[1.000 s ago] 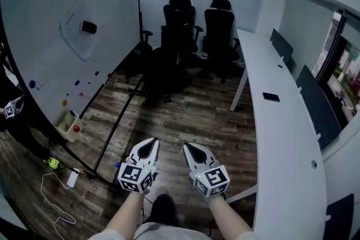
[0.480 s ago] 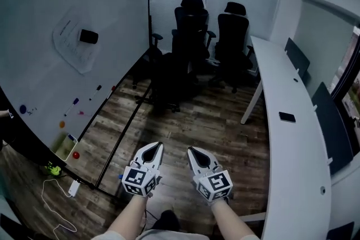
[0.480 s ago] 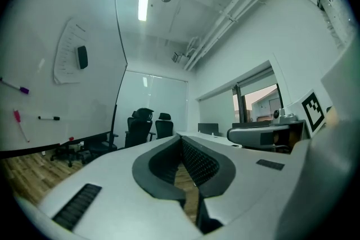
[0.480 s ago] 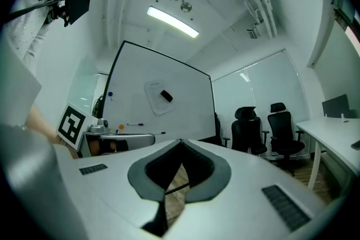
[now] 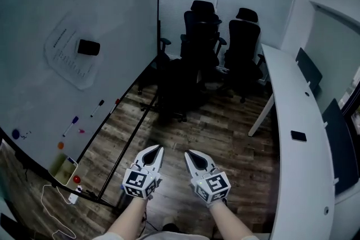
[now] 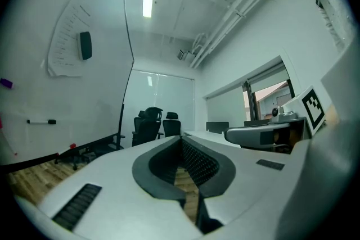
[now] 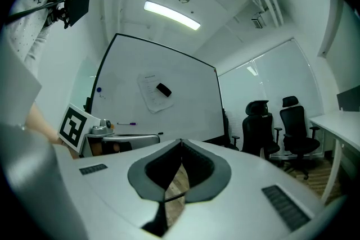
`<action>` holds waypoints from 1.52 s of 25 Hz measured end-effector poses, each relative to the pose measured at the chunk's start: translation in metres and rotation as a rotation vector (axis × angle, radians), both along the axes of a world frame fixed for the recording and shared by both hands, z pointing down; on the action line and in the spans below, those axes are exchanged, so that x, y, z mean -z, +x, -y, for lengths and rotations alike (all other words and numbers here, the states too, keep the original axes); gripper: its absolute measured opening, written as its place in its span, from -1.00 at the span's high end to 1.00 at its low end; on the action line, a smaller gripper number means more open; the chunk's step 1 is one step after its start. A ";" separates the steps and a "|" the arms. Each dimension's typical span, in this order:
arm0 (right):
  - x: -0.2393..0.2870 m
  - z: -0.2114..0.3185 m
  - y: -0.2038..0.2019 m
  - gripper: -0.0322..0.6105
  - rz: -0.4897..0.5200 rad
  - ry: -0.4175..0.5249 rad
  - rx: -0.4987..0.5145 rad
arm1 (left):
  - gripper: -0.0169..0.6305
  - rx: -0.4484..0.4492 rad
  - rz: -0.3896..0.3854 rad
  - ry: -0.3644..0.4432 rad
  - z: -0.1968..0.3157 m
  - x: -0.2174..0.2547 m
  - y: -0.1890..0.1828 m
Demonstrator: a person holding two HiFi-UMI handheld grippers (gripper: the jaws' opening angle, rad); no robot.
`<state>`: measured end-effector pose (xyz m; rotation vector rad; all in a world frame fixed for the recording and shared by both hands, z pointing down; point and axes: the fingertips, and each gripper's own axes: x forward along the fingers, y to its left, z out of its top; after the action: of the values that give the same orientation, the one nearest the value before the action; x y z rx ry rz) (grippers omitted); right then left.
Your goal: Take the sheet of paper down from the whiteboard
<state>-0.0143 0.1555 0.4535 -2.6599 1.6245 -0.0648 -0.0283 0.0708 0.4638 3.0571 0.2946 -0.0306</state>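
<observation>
A sheet of paper (image 5: 66,59) hangs on the whiteboard (image 5: 112,19) at the left, pinned under a black eraser (image 5: 88,47). The sheet (image 6: 64,42) shows high at the left of the left gripper view, and the same paper (image 7: 151,93) sits mid-board in the right gripper view. Both grippers are held low over the wooden floor, side by side, well short of the board. My left gripper (image 5: 156,150) is shut with nothing in it. My right gripper (image 5: 189,154) is likewise shut and empty.
Markers (image 5: 70,126) and coloured magnets (image 5: 16,134) sit lower on the whiteboard, whose black frame (image 5: 121,146) runs along the floor. Several black office chairs (image 5: 202,59) stand ahead. A long white desk (image 5: 301,143) with a phone (image 5: 298,136) lines the right side.
The person has walked forward: whiteboard, paper and chairs appear nearer and the board fills more of the left. Both grippers stay shut, side by side.
</observation>
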 end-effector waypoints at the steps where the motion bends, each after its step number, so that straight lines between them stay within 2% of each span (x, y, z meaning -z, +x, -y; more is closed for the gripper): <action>1: 0.000 0.009 0.006 0.85 -0.001 -0.001 0.009 | 0.90 0.007 0.000 0.002 0.008 -0.001 0.005; 7: -0.008 0.058 0.027 0.85 0.002 -0.004 0.065 | 0.90 0.057 0.004 -0.006 0.052 -0.005 0.025; 17: -0.016 0.108 0.030 0.85 0.013 -0.014 0.168 | 0.90 0.154 0.025 -0.023 0.095 -0.016 0.022; 22: -0.012 0.137 0.037 0.85 0.008 -0.005 0.236 | 0.90 0.220 0.018 -0.004 0.122 -0.018 0.025; 38: -0.002 0.245 0.102 0.85 -0.010 -0.003 0.547 | 0.90 0.519 -0.002 0.006 0.217 -0.001 0.078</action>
<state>0.0874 -0.0895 0.4554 -2.1362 2.2974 -0.0622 0.0498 -0.1466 0.4643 3.0429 -0.5023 -0.0598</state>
